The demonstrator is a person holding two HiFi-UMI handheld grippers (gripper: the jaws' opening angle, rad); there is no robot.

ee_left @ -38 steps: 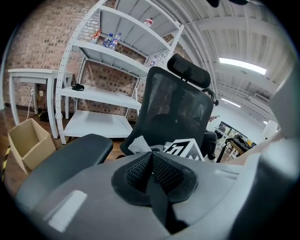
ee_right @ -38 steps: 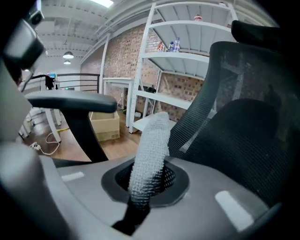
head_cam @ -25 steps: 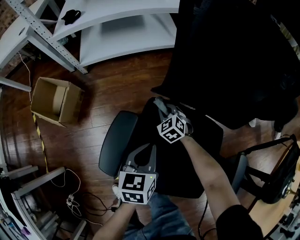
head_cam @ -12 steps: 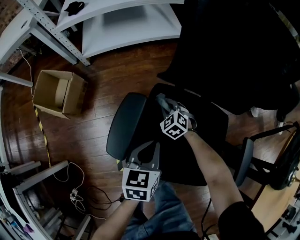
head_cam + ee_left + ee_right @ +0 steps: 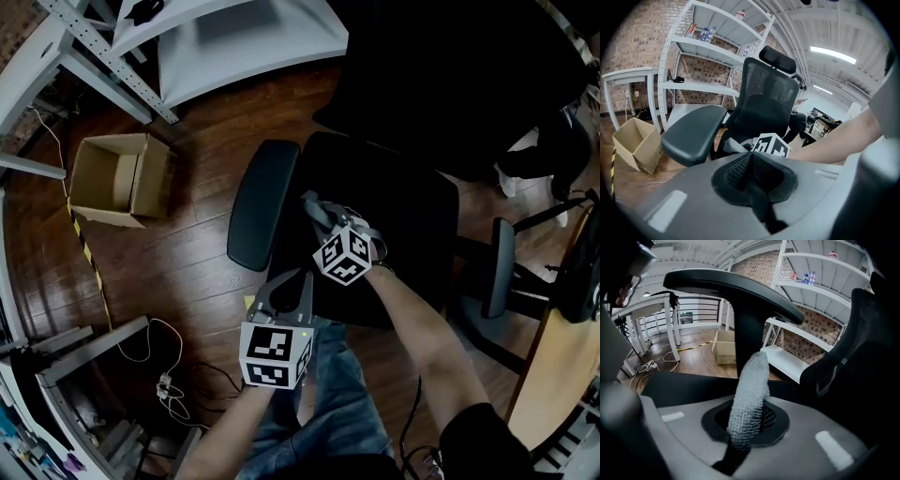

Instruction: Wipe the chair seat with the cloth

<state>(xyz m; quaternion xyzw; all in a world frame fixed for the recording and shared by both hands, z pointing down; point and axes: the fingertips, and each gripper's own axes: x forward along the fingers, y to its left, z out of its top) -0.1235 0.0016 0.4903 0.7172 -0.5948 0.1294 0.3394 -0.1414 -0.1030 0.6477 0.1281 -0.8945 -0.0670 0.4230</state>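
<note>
The chair seat [image 5: 398, 220] lay directly below me, a broad black pad with its left armrest [image 5: 261, 202] alongside. No part of the seat showed a visible difference between wiped and unwiped surface, so I could not read progress from it. I judged the wiping as under way at the seat's left side, with the middle, right and rear areas probably left to cover.

My right hand-held gripper [image 5: 317, 210] was over the seat's left edge, near the armrest. Its jaws were pinching the cloth [image 5: 749, 390], which stood out beyond them as a pale, knobbly roll. Whether the cloth touched the seat, I could not tell.

My left hand-held gripper [image 5: 292, 284] was at the seat's front edge, its jaws pressed together with nothing between them, and took no part.
</note>
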